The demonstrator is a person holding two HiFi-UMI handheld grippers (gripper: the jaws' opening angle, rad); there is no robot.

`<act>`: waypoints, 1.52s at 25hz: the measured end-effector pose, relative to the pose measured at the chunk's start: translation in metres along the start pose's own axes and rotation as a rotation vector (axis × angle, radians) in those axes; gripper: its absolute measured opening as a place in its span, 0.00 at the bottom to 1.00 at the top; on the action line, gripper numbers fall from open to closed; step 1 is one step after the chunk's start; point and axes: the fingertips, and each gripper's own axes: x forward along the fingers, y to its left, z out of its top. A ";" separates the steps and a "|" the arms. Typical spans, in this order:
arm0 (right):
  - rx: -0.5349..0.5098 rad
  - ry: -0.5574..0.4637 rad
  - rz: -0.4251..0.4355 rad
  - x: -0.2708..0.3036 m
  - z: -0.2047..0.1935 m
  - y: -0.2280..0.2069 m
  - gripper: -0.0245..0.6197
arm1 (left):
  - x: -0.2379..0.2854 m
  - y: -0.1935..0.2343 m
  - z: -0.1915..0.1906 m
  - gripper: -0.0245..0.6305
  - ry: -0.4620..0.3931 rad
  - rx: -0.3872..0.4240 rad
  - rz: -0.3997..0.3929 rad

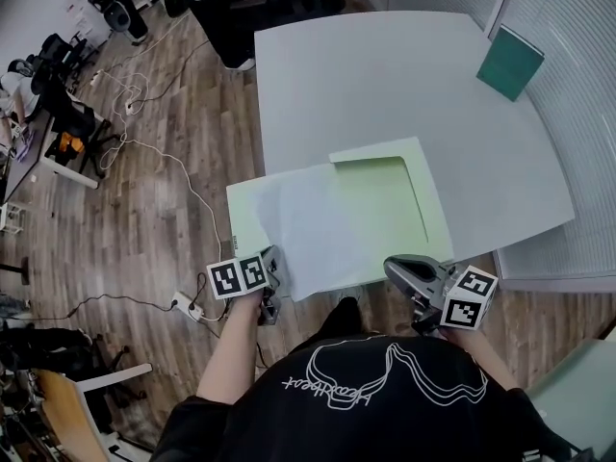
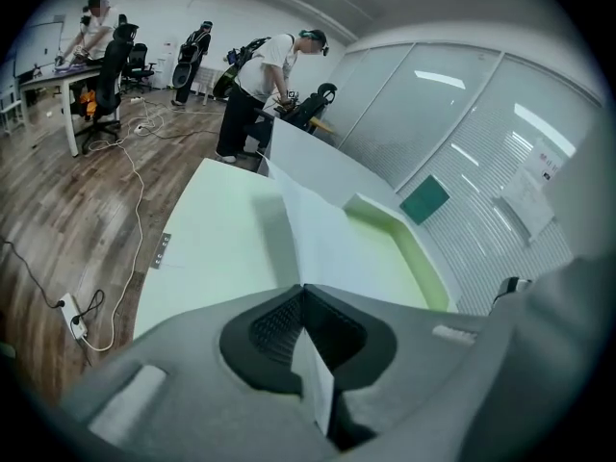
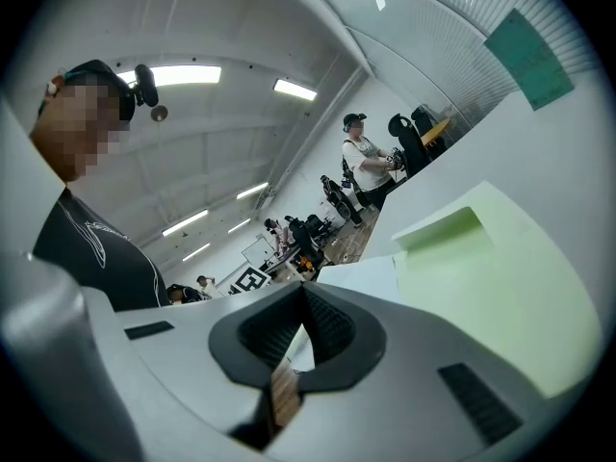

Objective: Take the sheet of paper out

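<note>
A pale green folder [image 1: 385, 191] lies open on the white table [image 1: 385, 75], its near part hanging over the table's front edge. A white sheet of paper [image 1: 318, 224] sticks out of it toward me. My left gripper [image 1: 274, 258] is shut on the sheet's near left corner; in the left gripper view the sheet [image 2: 318, 239] runs from the closed jaws [image 2: 303, 287] up over the folder [image 2: 221, 239]. My right gripper [image 1: 390, 266] sits just off the folder's near right edge, shut, with nothing between its pads [image 3: 305, 287]. The folder [image 3: 491, 268] lies ahead of it.
A dark green book [image 1: 510, 63] lies at the table's far right. A person [image 1: 221, 8] stands at the table's far left corner. Cables and a power strip [image 1: 185, 306] lie on the wooden floor to the left. A ribbed glass partition [image 1: 577, 85] borders the right side.
</note>
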 end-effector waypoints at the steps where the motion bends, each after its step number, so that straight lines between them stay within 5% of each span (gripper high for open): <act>1: -0.009 0.000 -0.014 0.000 -0.001 -0.001 0.05 | -0.004 0.001 0.001 0.06 -0.009 -0.003 -0.001; 11: -0.045 -0.051 -0.104 -0.018 -0.008 0.000 0.05 | -0.052 -0.016 -0.003 0.06 -0.140 0.038 -0.017; 19: -0.063 -0.086 -0.078 -0.038 0.006 0.015 0.05 | -0.102 -0.069 0.005 0.06 -0.274 0.104 -0.061; 38: -0.209 -0.090 0.043 -0.104 -0.011 0.106 0.05 | -0.218 -0.187 -0.060 0.06 -0.474 0.170 -0.305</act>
